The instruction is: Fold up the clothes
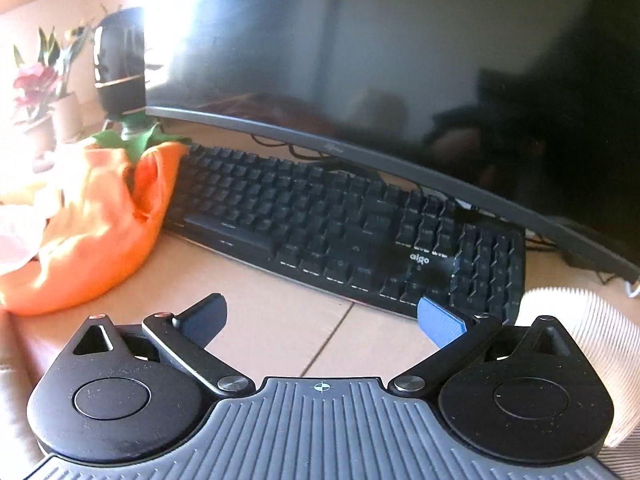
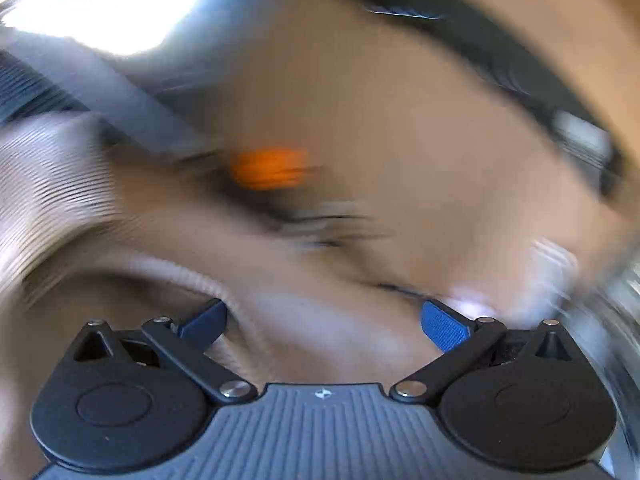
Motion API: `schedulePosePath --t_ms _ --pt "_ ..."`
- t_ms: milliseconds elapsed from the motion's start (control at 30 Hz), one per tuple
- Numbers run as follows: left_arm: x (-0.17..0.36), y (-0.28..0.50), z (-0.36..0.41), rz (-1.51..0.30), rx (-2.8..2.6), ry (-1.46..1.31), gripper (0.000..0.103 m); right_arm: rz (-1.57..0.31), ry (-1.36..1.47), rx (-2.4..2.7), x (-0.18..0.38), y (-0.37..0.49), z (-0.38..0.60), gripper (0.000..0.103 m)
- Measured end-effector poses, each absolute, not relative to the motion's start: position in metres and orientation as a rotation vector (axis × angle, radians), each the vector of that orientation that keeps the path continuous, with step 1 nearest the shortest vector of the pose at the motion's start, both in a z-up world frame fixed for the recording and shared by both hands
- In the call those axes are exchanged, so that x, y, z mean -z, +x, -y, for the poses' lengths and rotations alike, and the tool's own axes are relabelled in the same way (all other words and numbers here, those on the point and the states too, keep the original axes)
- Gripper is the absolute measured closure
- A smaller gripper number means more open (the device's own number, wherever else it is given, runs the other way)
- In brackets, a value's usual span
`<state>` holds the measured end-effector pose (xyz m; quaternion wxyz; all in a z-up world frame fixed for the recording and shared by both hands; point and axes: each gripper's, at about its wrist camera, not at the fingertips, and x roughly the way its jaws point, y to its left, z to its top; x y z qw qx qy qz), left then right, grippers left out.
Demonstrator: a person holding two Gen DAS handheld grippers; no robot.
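From my left camera, an orange garment [image 1: 92,220] with green trim lies crumpled at nine o'clock on the tabletop [image 1: 280,320], against a black keyboard [image 1: 344,232]. My left gripper [image 1: 322,324] has its fingers spread wide, holding nothing. A ribbed cream cloth [image 1: 592,344] sits at four o'clock. The right view is heavily blurred — the right gripper [image 2: 324,326] gapes empty over ribbed cream fabric [image 2: 60,184].
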<state>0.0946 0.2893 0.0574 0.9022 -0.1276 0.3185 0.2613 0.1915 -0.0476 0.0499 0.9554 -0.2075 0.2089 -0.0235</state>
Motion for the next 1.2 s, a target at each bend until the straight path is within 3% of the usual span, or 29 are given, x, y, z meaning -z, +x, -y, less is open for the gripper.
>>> schedulePosePath --t_ms 167,333,500,600,700,767,900,1200 --pt "-0.050 0.105 -0.250 -0.694 -0.204 -0.178 0.000 -0.370 -0.200 0.293 -0.063 0.177 0.126 0.000" --pt "-0.028 0.115 -0.190 -0.747 -0.034 0.174 0.000 -0.476 -0.362 -0.078 -0.049 0.155 0.099 0.000" --pt "0.002 0.131 -0.160 -0.747 -0.145 0.530 0.000 -0.461 -0.541 -0.296 -0.036 0.146 0.046 0.000" --pt "-0.017 0.142 -0.188 -0.644 -0.300 0.337 0.000 -0.457 -0.563 -0.333 -0.033 0.146 0.027 0.000" --pt "-0.053 0.130 -0.256 -0.571 -0.402 -0.205 0.000 -0.452 -0.583 -0.367 -0.031 0.146 0.009 0.000" --pt "-0.059 0.115 -0.291 -0.533 -0.469 -0.411 0.000 -0.449 -0.596 -0.389 -0.029 0.146 -0.003 0.000" --pt "-0.055 0.099 -0.326 -0.567 -0.525 -0.482 0.000 -0.442 -0.622 -0.434 -0.026 0.147 -0.027 0.000" --pt "-0.059 0.061 -0.320 -0.598 -0.491 -0.455 0.000 -0.498 -0.793 -0.556 0.009 0.156 -0.098 0.000"
